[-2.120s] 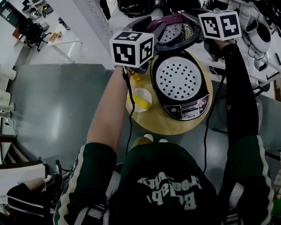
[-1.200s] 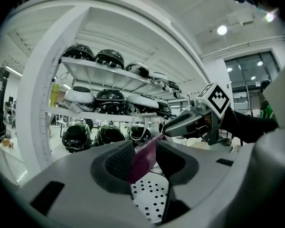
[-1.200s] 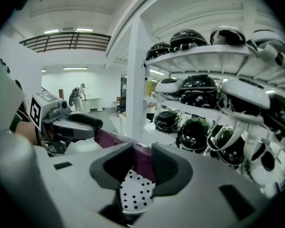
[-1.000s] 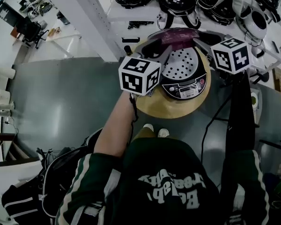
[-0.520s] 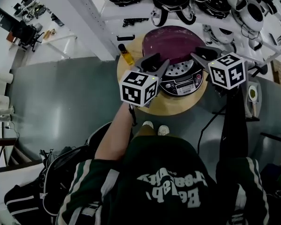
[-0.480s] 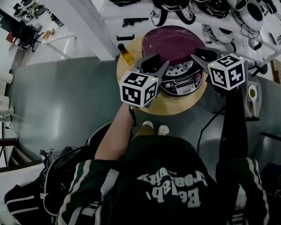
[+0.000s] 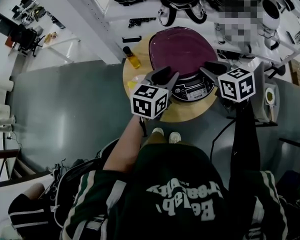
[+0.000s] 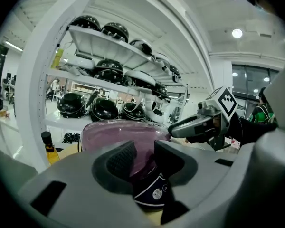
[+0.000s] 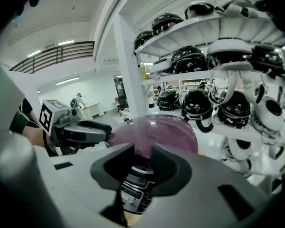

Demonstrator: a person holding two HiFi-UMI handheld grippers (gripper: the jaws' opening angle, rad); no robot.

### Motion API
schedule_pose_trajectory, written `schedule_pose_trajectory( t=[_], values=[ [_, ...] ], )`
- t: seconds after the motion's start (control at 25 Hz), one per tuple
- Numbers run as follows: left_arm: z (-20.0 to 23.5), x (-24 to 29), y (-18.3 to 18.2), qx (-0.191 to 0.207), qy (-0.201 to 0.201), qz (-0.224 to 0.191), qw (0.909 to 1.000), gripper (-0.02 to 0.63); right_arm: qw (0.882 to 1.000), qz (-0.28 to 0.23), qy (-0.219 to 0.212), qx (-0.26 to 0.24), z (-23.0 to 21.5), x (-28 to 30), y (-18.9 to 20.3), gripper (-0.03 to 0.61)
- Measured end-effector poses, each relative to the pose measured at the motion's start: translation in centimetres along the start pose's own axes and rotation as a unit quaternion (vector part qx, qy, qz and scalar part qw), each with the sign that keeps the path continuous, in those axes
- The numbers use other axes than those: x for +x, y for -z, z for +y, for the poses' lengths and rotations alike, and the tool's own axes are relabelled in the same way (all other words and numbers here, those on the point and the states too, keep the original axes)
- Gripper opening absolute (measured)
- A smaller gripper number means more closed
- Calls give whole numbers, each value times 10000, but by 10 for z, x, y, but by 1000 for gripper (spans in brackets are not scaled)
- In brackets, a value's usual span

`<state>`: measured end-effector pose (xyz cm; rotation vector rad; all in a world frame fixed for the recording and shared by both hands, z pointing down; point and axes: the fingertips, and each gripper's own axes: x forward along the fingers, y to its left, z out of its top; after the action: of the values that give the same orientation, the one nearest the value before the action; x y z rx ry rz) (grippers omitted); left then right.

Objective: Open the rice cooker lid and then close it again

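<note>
Well, rice cooker [image 7: 192, 91] print unreadable; L gripper [image 7: 165, 74] & R gripper [image 7: 213, 67] tilt down, jaws apart, just been closing, empty; lid [image 7: 182, 51] ahead.

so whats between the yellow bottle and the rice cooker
Nothing but a bare strip of the wooden table; the head view shows the yellow bottle standing apart from the rice cooker.

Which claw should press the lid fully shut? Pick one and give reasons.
Left, narrowly. The left claw frames the purple lid's front edge between its jaws; the right claw frames mostly the control panel below it. Both claws' jaws have just been closing, with nothing gripped.
</note>
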<state>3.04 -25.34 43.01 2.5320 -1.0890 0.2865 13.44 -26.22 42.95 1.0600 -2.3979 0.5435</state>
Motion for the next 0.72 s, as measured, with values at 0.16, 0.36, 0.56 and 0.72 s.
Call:
schedule_pose_trajectory(
  t=[0.16,0.36,0.56,0.72],
  values=[
    [2,6,18,-78,-6,176,9998,130,9998,174,35,40,1,12,17,110],
    [3,13,34,-109,-4,373,9992,130,9992,384,103,37,-1,23,35,101],
    [3,20,43,-166,-17,465,9988,130,9985,537,127,4,-4,30,45,97],
    [3,22,45,-148,-17,508,9986,130,9980,615,166,-46,-5,33,48,92]
  ],
)
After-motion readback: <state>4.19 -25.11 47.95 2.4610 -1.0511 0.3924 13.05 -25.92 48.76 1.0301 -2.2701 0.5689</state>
